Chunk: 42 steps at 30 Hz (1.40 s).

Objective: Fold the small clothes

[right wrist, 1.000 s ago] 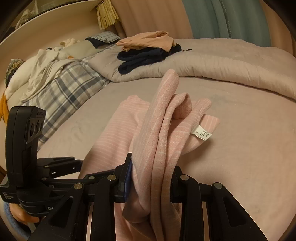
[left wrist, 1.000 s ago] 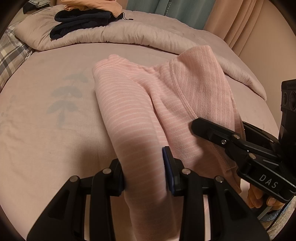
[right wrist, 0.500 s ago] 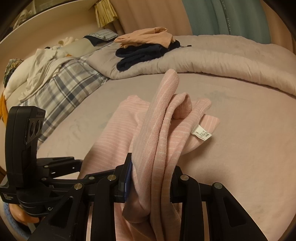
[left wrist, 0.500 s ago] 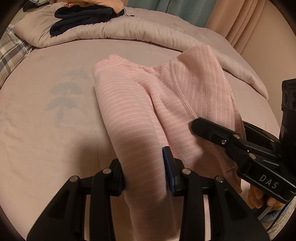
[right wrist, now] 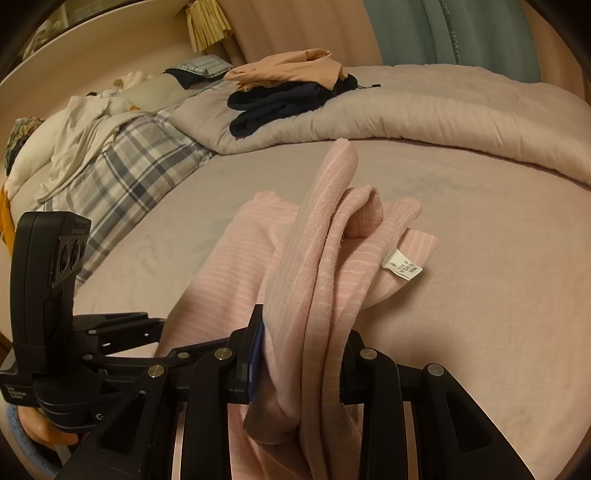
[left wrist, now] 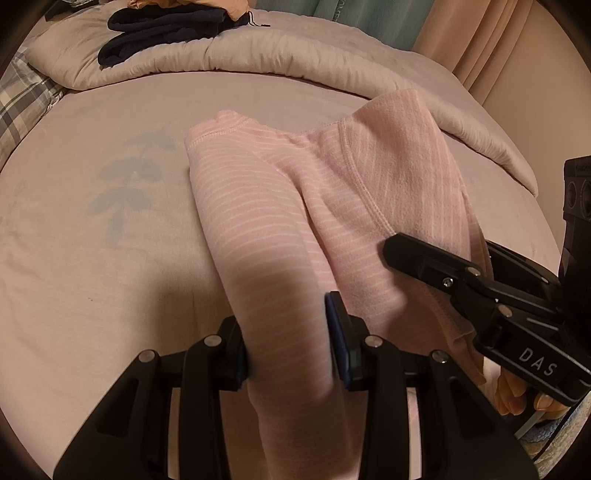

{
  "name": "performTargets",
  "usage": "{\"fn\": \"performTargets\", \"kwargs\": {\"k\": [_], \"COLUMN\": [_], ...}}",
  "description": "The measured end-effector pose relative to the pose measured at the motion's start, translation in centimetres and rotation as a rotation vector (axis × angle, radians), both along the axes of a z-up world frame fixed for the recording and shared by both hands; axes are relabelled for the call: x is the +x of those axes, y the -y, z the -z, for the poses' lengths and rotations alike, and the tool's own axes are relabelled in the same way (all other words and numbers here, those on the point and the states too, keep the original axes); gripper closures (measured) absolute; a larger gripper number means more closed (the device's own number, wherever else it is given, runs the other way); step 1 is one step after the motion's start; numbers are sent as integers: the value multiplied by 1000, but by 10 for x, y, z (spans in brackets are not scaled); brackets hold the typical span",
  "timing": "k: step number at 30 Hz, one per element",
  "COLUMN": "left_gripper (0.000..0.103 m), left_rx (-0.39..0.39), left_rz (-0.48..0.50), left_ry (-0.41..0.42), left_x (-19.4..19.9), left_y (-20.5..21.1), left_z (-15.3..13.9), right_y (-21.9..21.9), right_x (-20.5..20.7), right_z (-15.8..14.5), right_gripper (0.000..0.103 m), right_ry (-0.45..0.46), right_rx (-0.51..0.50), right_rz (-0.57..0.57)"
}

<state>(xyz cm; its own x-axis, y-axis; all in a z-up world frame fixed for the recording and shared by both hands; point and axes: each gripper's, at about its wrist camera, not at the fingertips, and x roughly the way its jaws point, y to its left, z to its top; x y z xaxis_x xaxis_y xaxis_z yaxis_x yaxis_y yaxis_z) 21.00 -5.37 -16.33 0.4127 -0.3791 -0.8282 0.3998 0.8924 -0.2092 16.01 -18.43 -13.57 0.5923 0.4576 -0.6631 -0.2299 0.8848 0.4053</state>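
I am in the middle of a fold. My left gripper (left wrist: pixel 288 336) has its fingers closed on one leg of the small pink striped fleece pants (left wrist: pixel 295 206), down near the end of the leg. The leg runs between the two fingers and the pads press it from both sides. Beside it, my right gripper (right wrist: pixel 303 354) has its fingers closed on a thick bunch of the same pants. That part is lifted up and stands tall, with a little white care tag (right wrist: pixel 402 269) hanging out on the right. The far end of the pants rests on the bed.

I think the next move is to carry both held parts forward and lay them down on the far end, so the pants fold in half. I need to move both hands together and keep them level, or the fold will come out crooked. The bunch on the right looks messy, so it may need smoothing after.

The pants lie on a pale pink bed sheet (left wrist: pixel 92 277) with a faint grey plant print (left wrist: pixel 125 192). On the left is a grey and white plaid blanket (right wrist: pixel 129 162). Behind is a rolled pale quilt (right wrist: pixel 424 110), with a dark navy garment (right wrist: pixel 280 103) and a peach one (right wrist: pixel 288 70) on top. Pink and teal curtains (right wrist: pixel 424 33) hang at the back.
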Motion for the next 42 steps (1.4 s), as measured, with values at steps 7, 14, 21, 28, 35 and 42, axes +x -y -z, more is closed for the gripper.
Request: {"fn": "performTargets", "kwargs": {"k": [7, 14, 21, 28, 35, 42], "left_gripper": [66, 65, 64, 62, 61, 60], "left_rx": [3, 7, 10, 11, 11, 12], "left_rz": [0, 4, 8, 9, 8, 8], "left_ry": [-1, -7, -9, -11, -12, -14], "left_x": [-1, 2, 5, 4, 5, 6], "left_y": [1, 1, 1, 0, 0, -3], "left_z": [0, 2, 3, 5, 4, 7], "right_y": [0, 0, 0, 4, 6, 10], "right_x": [1, 3, 3, 6, 6, 7], "right_z": [1, 4, 5, 9, 10, 13], "right_gripper": [71, 71, 71, 71, 71, 71], "right_ry": [-3, -10, -15, -27, -34, -51], "right_rx": [1, 1, 3, 15, 19, 31], "right_rz": [0, 2, 5, 13, 16, 29]}}
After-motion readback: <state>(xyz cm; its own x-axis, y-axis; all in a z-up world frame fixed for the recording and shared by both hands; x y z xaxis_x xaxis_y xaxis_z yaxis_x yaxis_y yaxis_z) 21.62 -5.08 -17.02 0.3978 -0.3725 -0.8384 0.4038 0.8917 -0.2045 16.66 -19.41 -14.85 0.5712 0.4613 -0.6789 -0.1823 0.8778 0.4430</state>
